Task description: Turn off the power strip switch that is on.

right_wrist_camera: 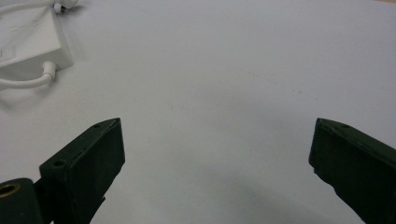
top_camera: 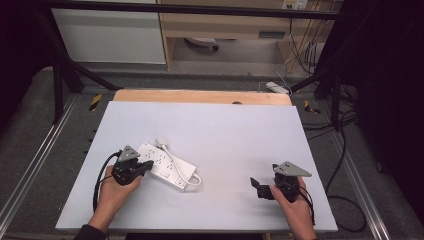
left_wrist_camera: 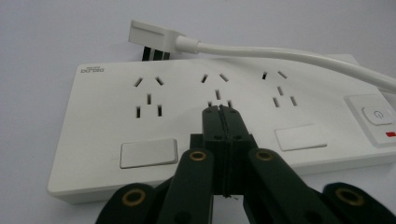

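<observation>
A white power strip (top_camera: pixel 164 165) lies at the left of the white table, its own white cable (top_camera: pixel 178 165) draped over it and its plug (top_camera: pixel 162 142) resting past its far edge. My left gripper (top_camera: pixel 146 167) is shut, with nothing between the jaws, its tips over the strip's near side. Up close, the left gripper (left_wrist_camera: pixel 222 110) sits just above the middle socket of the power strip (left_wrist_camera: pixel 112 126), the plug (left_wrist_camera: pixel 152 35) lying behind. My right gripper (top_camera: pixel 256 187) stands open low over bare table at the right. The right gripper (right_wrist_camera: pixel 217 140) has wide jaws, the power strip's corner (right_wrist_camera: pixel 35 39) far off.
The white table top (top_camera: pixel 225 135) has a wooden strip (top_camera: pixel 200 96) along its far edge. Metal rails and dark cables run along the floor on both sides. A white adapter (top_camera: pixel 276 87) lies on the floor beyond the table.
</observation>
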{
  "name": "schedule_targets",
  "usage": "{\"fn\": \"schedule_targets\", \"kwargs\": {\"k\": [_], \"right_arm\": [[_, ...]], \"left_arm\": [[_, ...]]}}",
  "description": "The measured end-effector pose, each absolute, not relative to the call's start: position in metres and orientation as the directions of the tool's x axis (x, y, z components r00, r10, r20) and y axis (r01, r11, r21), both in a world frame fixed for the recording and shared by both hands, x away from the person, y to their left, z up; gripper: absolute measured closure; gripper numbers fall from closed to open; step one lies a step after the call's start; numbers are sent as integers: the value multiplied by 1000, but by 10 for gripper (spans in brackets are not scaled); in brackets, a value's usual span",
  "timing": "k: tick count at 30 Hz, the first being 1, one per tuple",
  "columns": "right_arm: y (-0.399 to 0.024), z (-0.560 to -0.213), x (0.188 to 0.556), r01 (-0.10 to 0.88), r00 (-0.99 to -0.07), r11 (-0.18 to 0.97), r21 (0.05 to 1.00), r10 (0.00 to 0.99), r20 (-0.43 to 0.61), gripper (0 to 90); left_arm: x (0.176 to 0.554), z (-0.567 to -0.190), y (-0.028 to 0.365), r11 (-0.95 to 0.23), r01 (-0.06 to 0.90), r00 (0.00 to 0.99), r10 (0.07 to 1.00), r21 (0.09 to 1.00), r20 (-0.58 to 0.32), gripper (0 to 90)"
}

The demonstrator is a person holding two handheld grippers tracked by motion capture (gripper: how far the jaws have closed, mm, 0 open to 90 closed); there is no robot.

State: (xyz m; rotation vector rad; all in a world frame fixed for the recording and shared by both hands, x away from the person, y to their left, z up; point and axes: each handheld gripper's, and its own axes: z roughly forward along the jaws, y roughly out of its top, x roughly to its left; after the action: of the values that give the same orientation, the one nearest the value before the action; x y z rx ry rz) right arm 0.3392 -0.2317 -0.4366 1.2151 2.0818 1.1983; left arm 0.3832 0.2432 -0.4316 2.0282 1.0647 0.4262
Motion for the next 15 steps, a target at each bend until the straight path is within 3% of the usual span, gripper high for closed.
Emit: {"fn": "schedule_targets", "kwargs": {"k": [15], "right_arm": [[-231, -437, 339, 472, -514, 236, 850, 856, 48, 39]], "left_arm": [[384, -432, 245, -324, 551, 590, 803, 769, -85, 900]]}}
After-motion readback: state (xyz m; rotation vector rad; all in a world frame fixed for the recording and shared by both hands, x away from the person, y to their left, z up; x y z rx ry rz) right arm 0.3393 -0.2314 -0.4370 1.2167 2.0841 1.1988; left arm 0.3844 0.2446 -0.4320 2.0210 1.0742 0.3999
